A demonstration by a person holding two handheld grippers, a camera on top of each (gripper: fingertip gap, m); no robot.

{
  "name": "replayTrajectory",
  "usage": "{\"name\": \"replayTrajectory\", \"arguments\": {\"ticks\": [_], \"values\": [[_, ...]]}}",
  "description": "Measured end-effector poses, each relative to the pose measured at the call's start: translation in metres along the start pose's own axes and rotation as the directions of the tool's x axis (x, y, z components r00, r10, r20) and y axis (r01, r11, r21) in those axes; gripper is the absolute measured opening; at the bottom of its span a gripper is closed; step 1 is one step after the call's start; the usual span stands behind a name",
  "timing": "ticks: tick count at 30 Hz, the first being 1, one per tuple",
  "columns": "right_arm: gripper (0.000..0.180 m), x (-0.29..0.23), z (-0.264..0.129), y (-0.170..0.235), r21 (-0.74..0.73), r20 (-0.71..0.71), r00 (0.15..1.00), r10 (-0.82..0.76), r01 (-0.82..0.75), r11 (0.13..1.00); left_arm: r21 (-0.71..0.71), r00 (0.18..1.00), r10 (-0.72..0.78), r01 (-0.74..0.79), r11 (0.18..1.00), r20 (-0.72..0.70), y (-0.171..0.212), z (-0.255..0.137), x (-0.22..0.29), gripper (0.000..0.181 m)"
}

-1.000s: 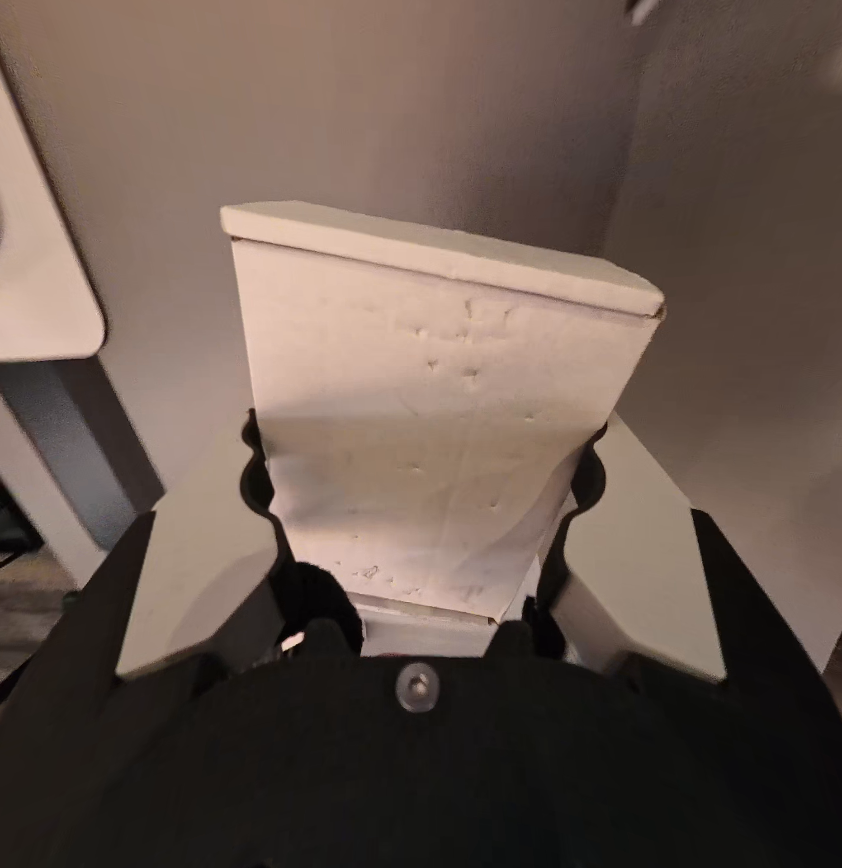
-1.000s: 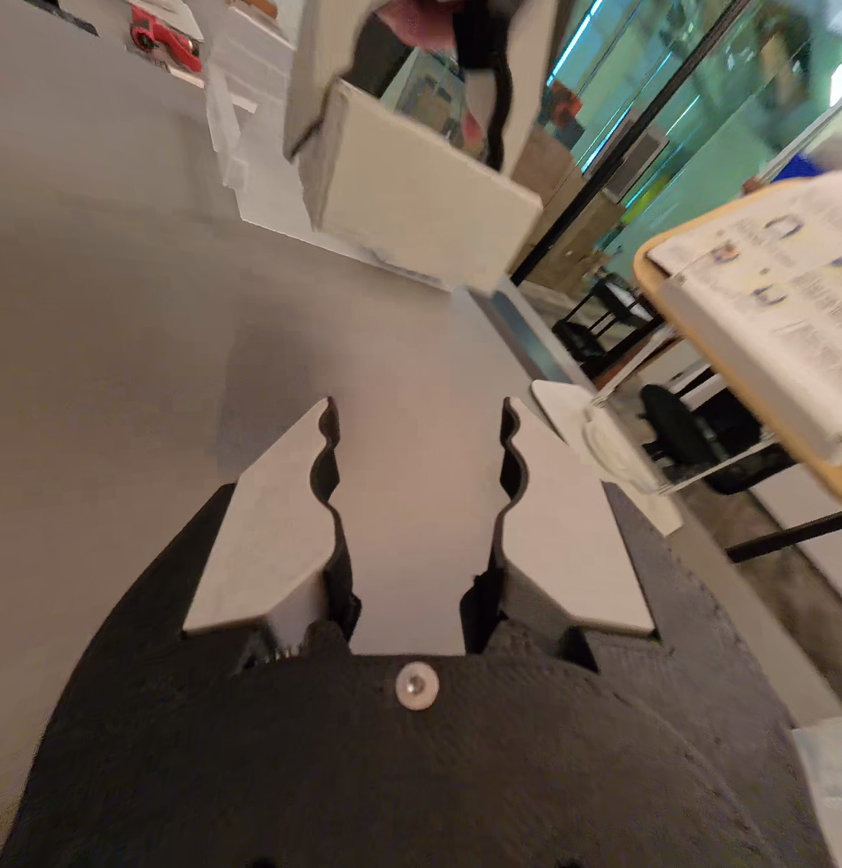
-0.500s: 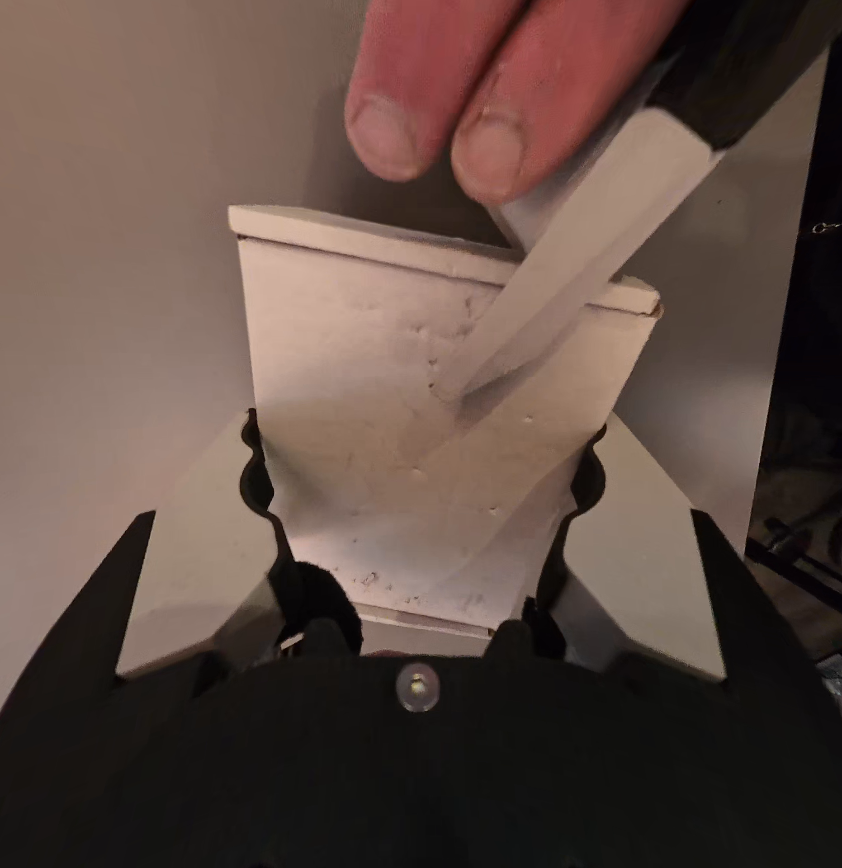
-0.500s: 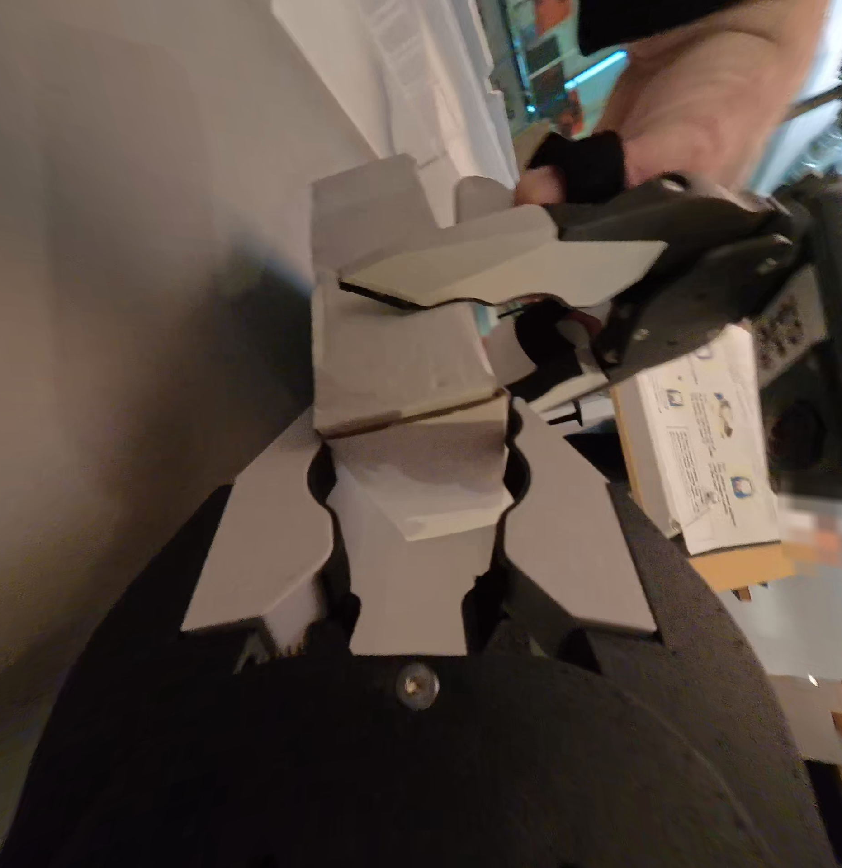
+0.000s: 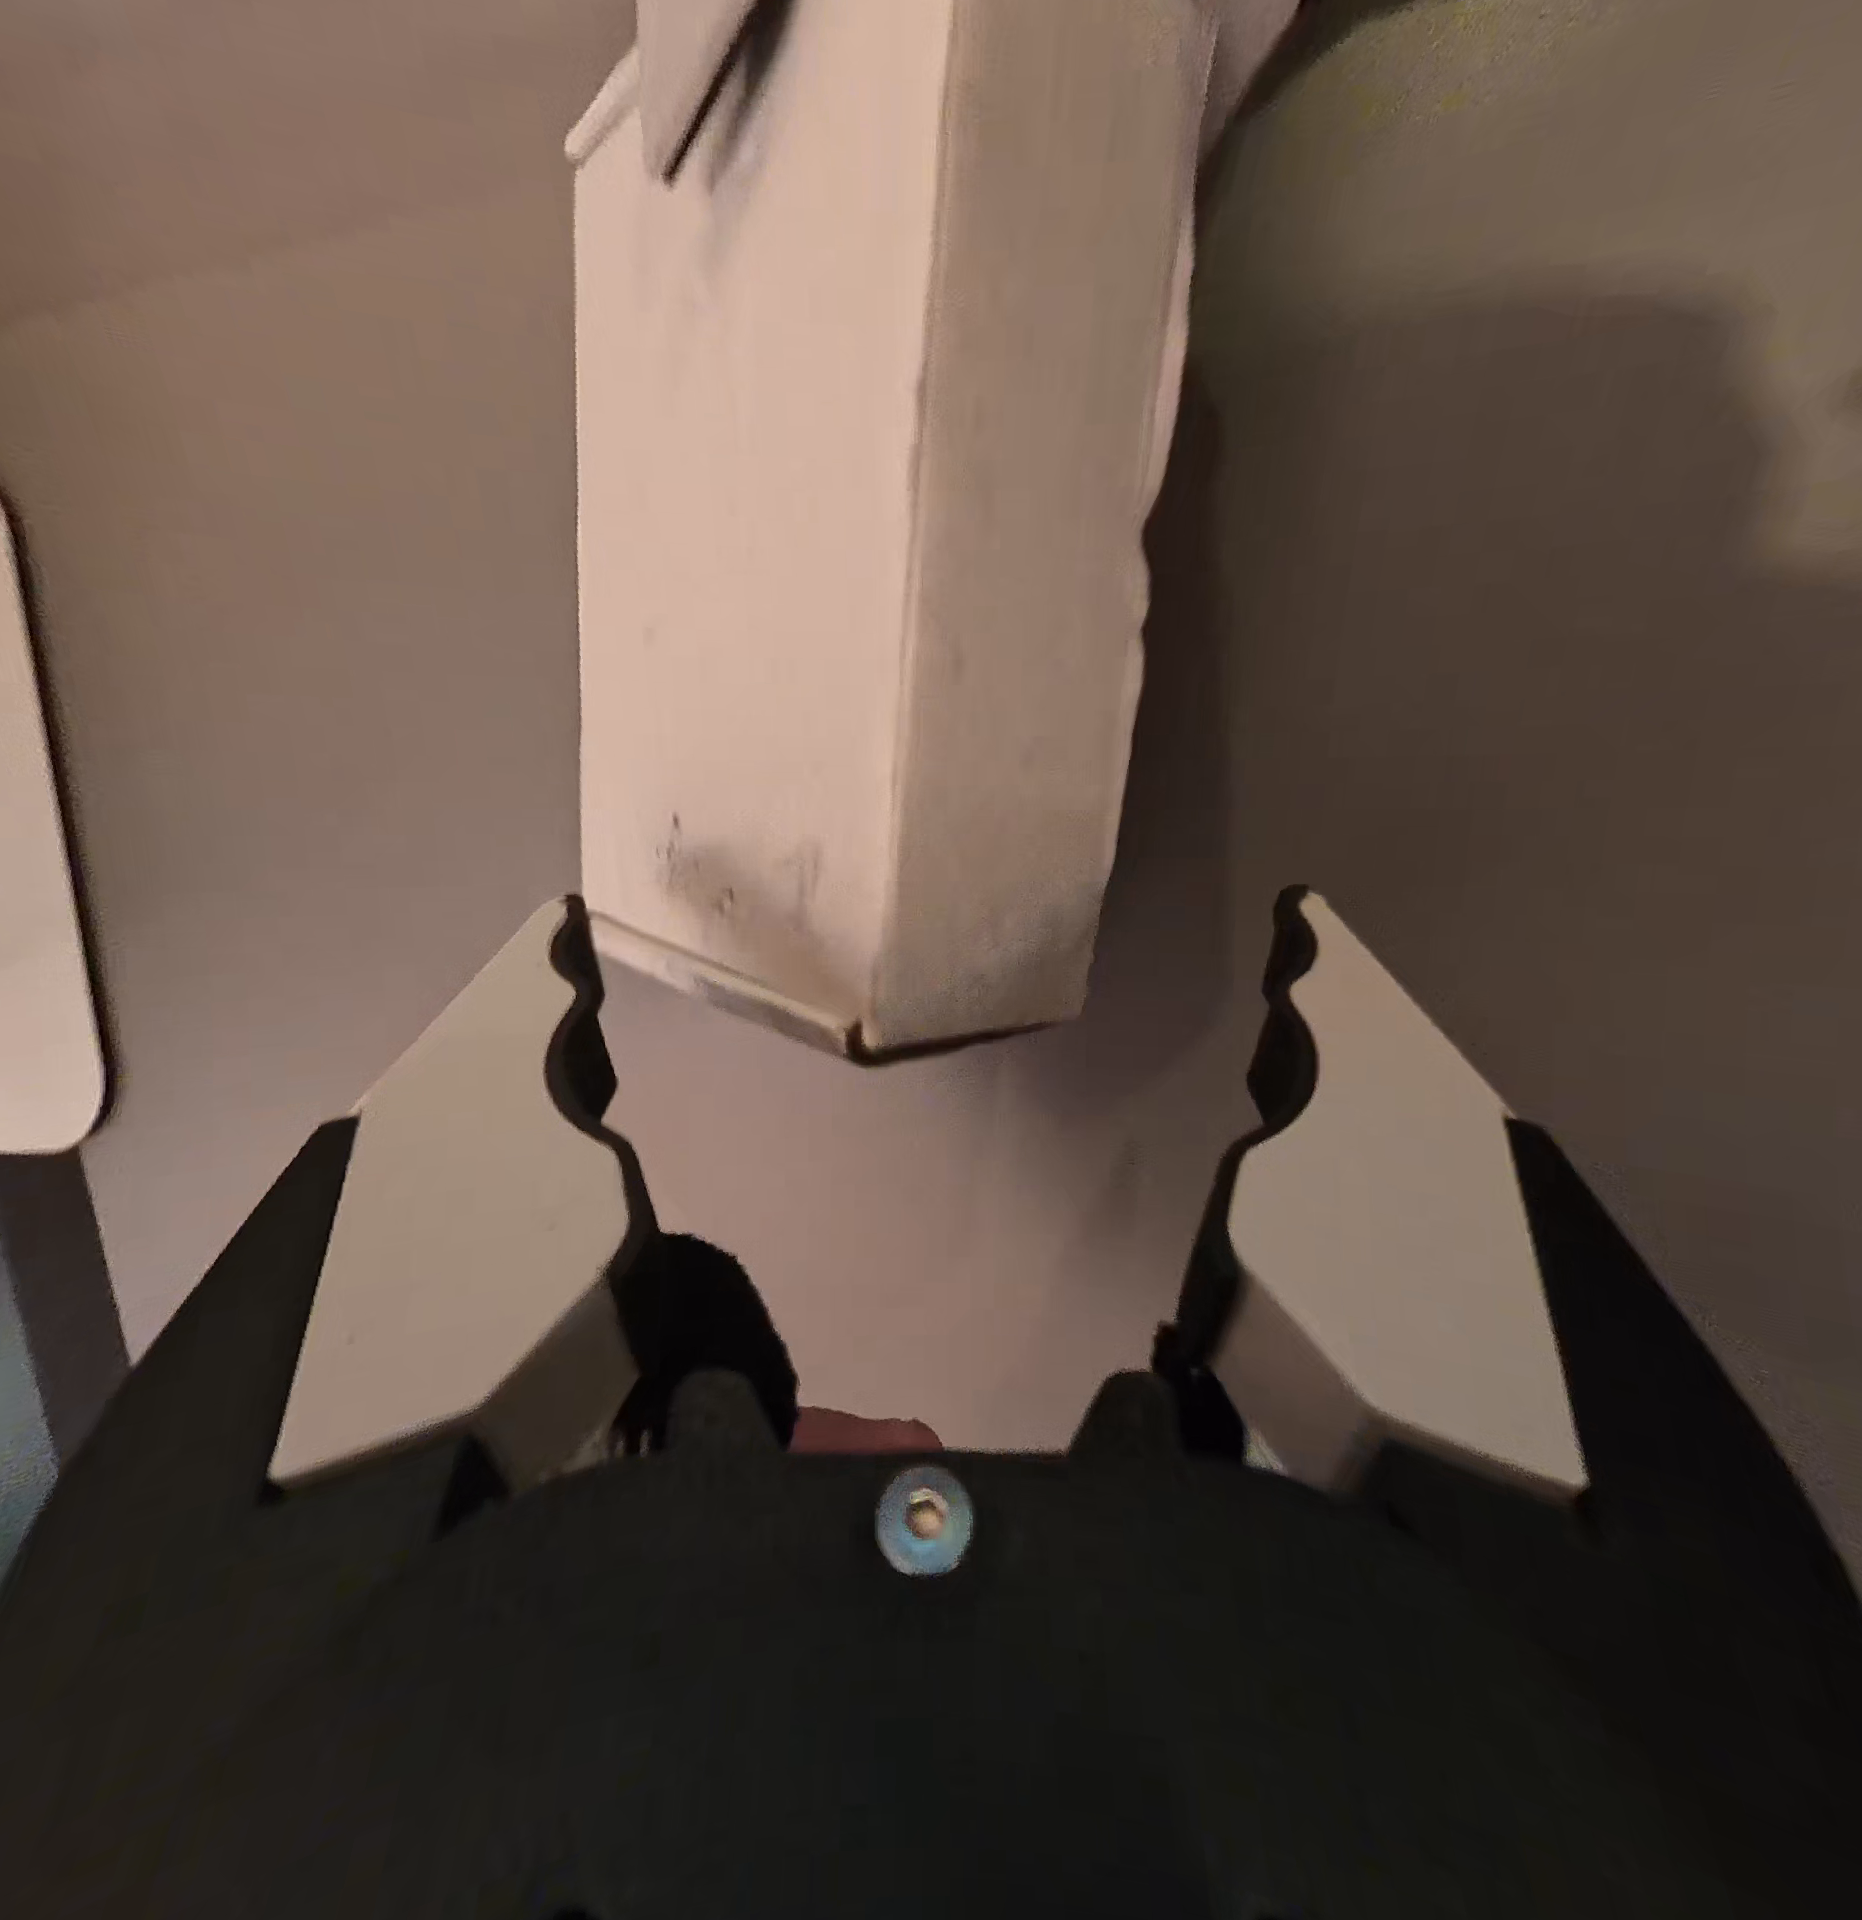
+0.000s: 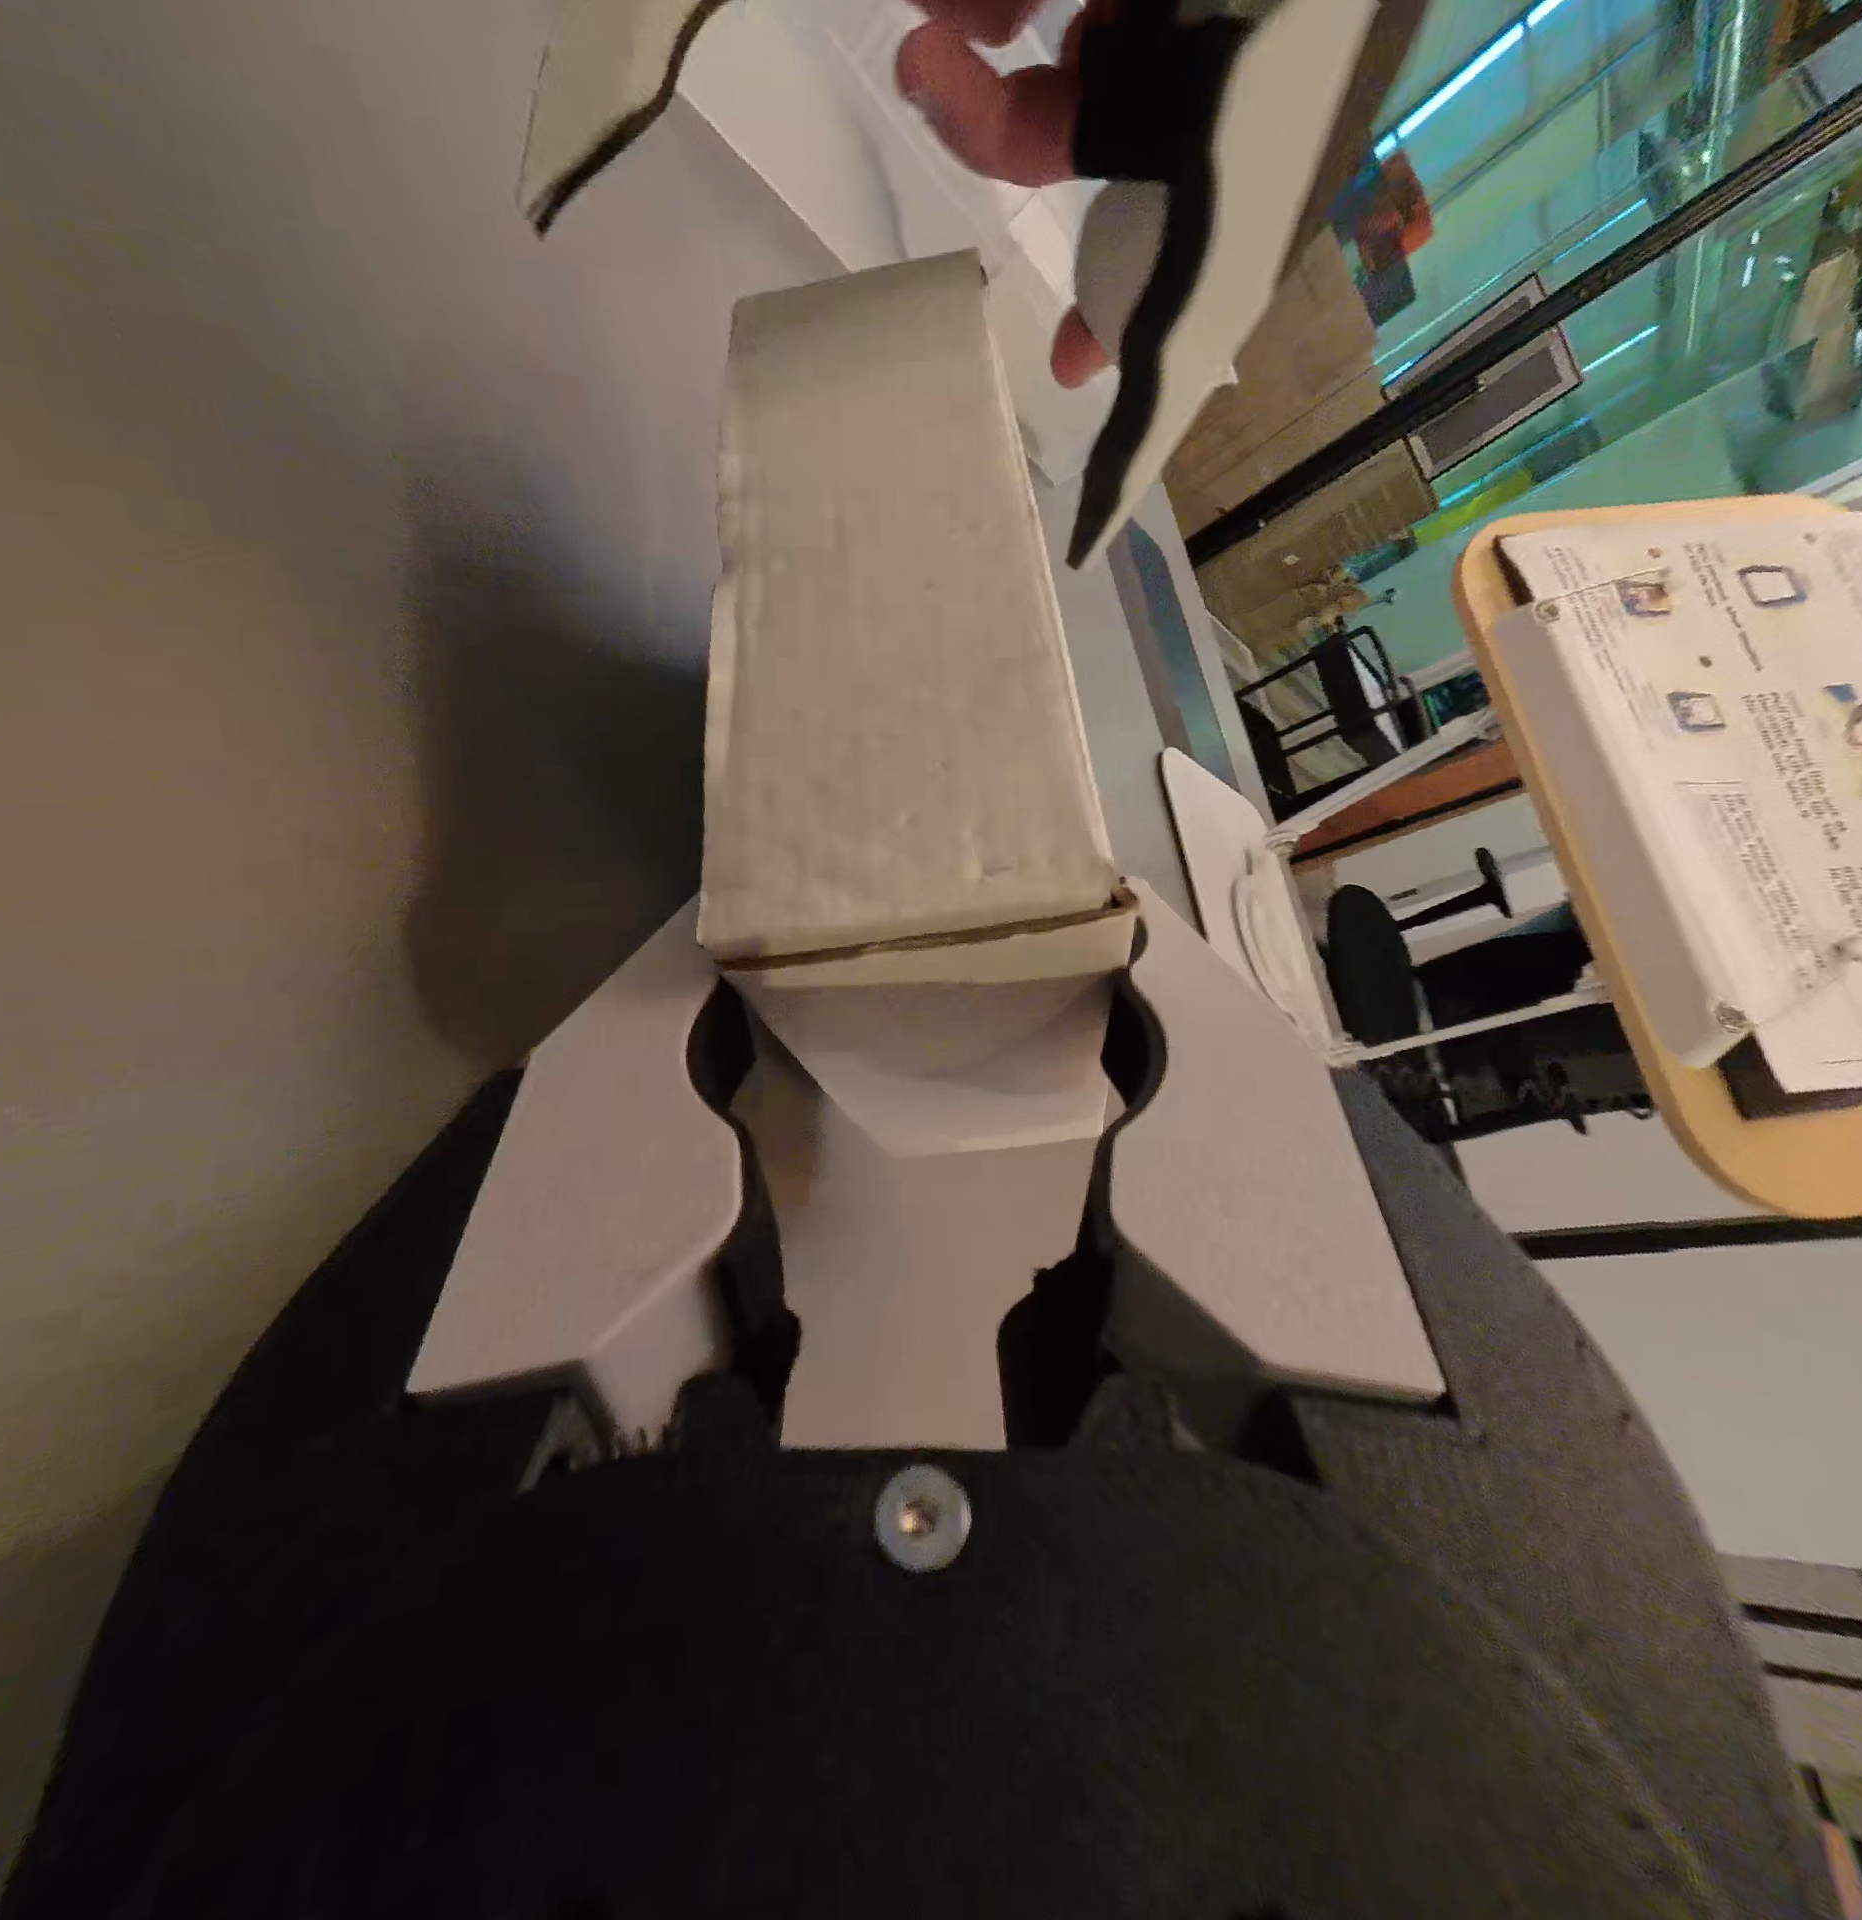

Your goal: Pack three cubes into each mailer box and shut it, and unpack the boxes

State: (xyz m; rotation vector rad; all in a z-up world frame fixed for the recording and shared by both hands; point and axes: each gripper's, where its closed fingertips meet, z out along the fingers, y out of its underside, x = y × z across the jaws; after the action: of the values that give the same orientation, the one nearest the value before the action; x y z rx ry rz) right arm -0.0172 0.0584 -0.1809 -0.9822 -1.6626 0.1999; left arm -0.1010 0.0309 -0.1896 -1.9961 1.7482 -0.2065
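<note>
A closed white mailer box (image 6: 885, 675) is clamped at its near end between both pads of my right gripper (image 6: 922, 925), above the grey table (image 6: 231, 520). In the left wrist view the same box (image 5: 854, 520) hangs in front of my left gripper (image 5: 932, 904). The left jaws stand wide open. Its right pad is well clear of the box, and its left fingertip (image 5: 553, 935) sits at the box's corner. The left gripper's fingers (image 6: 1207, 239) also show open beyond the box's far end in the right wrist view, with a hand (image 6: 968, 94) behind them.
A white rounded board (image 5: 23, 831) lies at the table's edge and also shows in the right wrist view (image 6: 1207, 831). A tan round table with printed sheets (image 6: 1685, 779) and a black chair (image 6: 1374, 966) stand to the right, past the table's edge.
The box passed from left to right. My right gripper came in and shut on its end. My left gripper let go and drew back from the box.
</note>
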Motion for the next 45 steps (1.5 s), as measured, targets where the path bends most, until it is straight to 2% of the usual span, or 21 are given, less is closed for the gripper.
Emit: {"name": "replayTrajectory", "arguments": {"ticks": [3,6,8,10,11,14,16,18,24,26,28,29,31,36,38,41,45], "values": [[0.067,0.0,-0.003,0.001,0.014,0.028,0.999,0.02,-0.02,1.0,0.046,0.99,0.003,-0.01,0.999,0.141,0.008,0.013,-0.009,0.118],[0.067,-0.003,-0.006,0.0,0.039,0.067,0.996,0.059,-0.061,0.997,0.149,0.977,-0.027,-0.004,0.989,0.21,-0.001,0.025,-0.013,0.111],[0.067,-0.004,-0.007,0.001,0.05,0.094,0.992,0.088,-0.093,0.994,0.173,0.963,0.012,-0.06,0.983,0.268,-0.006,0.032,-0.015,0.105],[0.067,-0.003,-0.008,0.005,0.049,0.11,0.987,0.113,-0.119,0.992,0.247,0.959,0.01,-0.083,0.966,0.282,-0.017,0.033,-0.015,0.094],[0.067,-0.003,-0.009,0.006,0.052,0.117,0.985,0.129,-0.136,0.989,0.269,0.954,-0.005,-0.079,0.96,0.3,-0.019,0.032,-0.018,0.094],[0.067,0.0,-0.011,0.01,0.058,0.133,0.976,0.172,-0.181,0.982,0.303,0.946,-0.038,-0.065,0.951,0.323,-0.019,0.033,-0.023,0.091],[0.067,0.0,-0.013,0.011,0.067,0.146,0.971,0.189,-0.201,0.977,0.271,0.928,-0.023,-0.085,0.959,0.372,-0.01,0.037,-0.028,0.083],[0.067,-0.001,-0.014,0.011,0.07,0.155,0.969,0.194,-0.207,0.976,0.324,0.917,-0.055,-0.083,0.943,0.395,-0.013,0.036,-0.03,0.075],[0.067,0.0,-0.015,0.012,0.054,0.161,0.965,0.208,-0.219,0.974,0.355,0.901,-0.062,-0.105,0.929,0.43,-0.016,0.035,-0.031,0.072],[0.067,0.004,-0.016,0.011,0.036,0.132,0.972,0.194,-0.201,0.979,0.361,0.905,-0.071,-0.095,0.928,0.42,-0.017,0.035,-0.031,0.071],[0.079,0.014,-0.021,0.008,0.011,0.064,0.987,0.145,-0.146,0.989,0.357,0.91,-0.072,-0.086,0.93,0.408,-0.017,0.035,-0.03,0.07],[0.079,0.016,-0.025,0.007,-0.015,0.036,0.995,0.088,-0.087,0.996,0.361,0.918,-0.079,-0.073,0.93,0.389,-0.019,0.036,-0.029,0.07],[0.072,0.018,-0.033,-0.001,-0.063,-0.011,0.999,-0.046,0.045,0.997,0.337,0.92,-0.07,-0.07,0.939,0.387,-0.019,0.036,-0.029,0.07],[0.053,0.013,-0.04,-0.018,-0.111,-0.052,0.987,-0.153,0.147,0.983,0.343,0.935,-0.095,-0.03,0.939,0.343,-0.019,0.036,-0.027,0.07],[0.049,0.011,-0.039,-0.02,-0.121,-0.065,0.982,-0.175,0.167,0.979,0.337,0.936,-0.098,-0.023,0.941,0.338,-0.018,0.036,-0.027,0.07],[0.029,0.004,-0.041,-0.029,-0.085,-0.064,0.984,-0.168,0.163,0.983,0.336,0.942,-0.102,-0.012,0.942,0.32,-0.019,0.036,-0.025,0.07],[0.021,0.001,-0.041,-0.031,-0.079,-0.076,0.988,-0.135,0.129,0.988,0.331,0.945,-0.104,-0.005,0.943,0.309,-0.019,0.037,-0.024,0.069]]}}
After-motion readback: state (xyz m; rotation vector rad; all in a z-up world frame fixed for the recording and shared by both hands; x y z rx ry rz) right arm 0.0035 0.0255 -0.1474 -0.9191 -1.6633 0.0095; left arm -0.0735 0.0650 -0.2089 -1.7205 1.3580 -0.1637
